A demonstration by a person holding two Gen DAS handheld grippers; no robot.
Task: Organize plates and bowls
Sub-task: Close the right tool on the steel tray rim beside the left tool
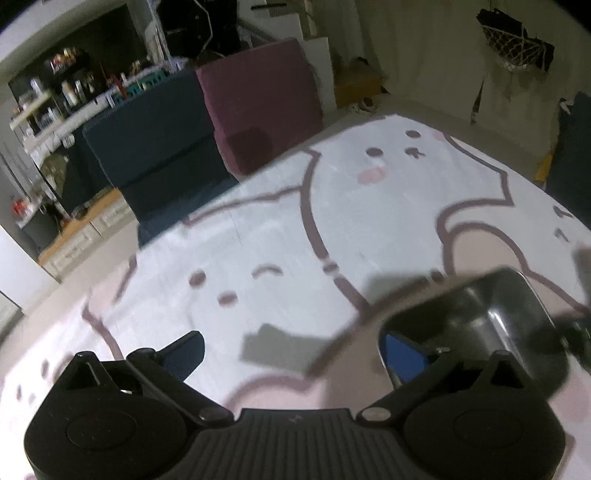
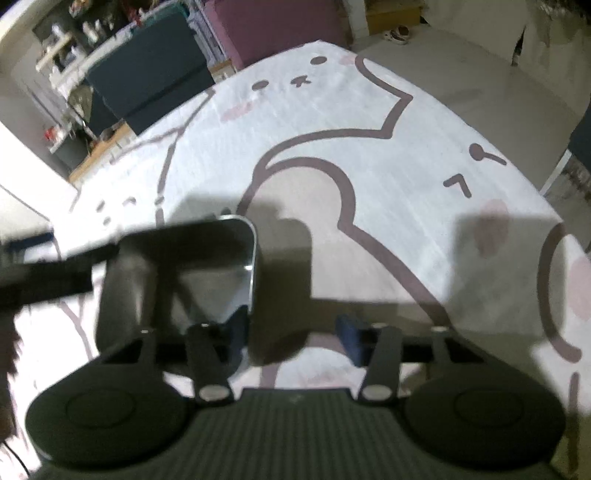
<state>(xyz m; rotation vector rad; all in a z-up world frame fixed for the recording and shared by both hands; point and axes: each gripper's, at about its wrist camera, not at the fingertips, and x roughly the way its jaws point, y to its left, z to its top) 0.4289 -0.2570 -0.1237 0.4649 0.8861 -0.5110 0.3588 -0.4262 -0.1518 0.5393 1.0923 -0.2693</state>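
A dark, shiny square dish (image 2: 177, 280) with rounded corners sits on the cartoon-print cloth (image 2: 369, 122). My right gripper (image 2: 293, 332) straddles the dish's right wall. Its left finger (image 2: 238, 330) is inside the dish, its right finger (image 2: 349, 339) is outside, and a wide gap shows between them, so it is open. In the left wrist view the same dish (image 1: 480, 321) lies at the lower right. My left gripper (image 1: 295, 347) is wide open. Its right pad (image 1: 402, 354) is over the dish's near rim and its left finger (image 1: 188, 349) is over bare cloth. The left gripper shows as a blurred dark bar (image 2: 40, 275) at the dish's left side.
The white and pink cloth (image 1: 369, 221) covers the whole surface and drops off at its far edge. Beyond it stand a dark blue block (image 1: 155, 147) and a maroon block (image 1: 258, 103). Cluttered shelves (image 1: 55, 99) fill the far left. Slippers (image 2: 397, 34) lie on the floor.
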